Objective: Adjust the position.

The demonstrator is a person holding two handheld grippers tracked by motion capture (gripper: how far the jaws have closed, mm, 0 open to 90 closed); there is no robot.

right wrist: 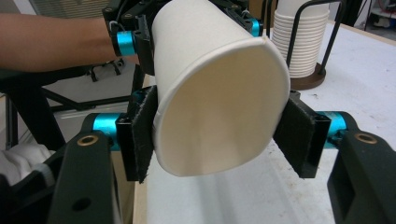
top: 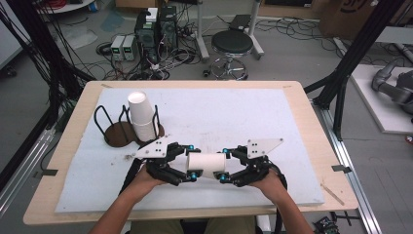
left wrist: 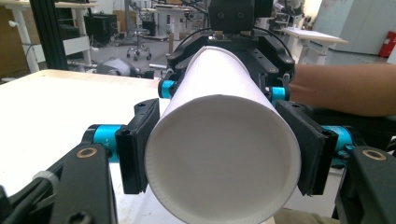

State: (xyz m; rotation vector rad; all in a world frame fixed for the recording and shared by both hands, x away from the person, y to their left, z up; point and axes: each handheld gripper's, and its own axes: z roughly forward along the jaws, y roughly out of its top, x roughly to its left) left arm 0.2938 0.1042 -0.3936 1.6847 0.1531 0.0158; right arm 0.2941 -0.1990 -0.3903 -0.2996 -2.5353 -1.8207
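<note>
At six o'clock on the table (top: 302, 146), a thin, light, easily crushed paper cup (top: 206, 165) lies level between the left gripper (top: 191, 162) clamping one end and the right gripper (top: 225, 165) squeezing the other oval, more cups (top: 140, 117) stacked at ten o'clock.

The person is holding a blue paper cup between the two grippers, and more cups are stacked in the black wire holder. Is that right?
Almost. The cup held between the left gripper and the right gripper is white, not blue; only small parts of the grippers are blue. The high view shows it. The stack of cups does sit in the black wire holder.
</note>
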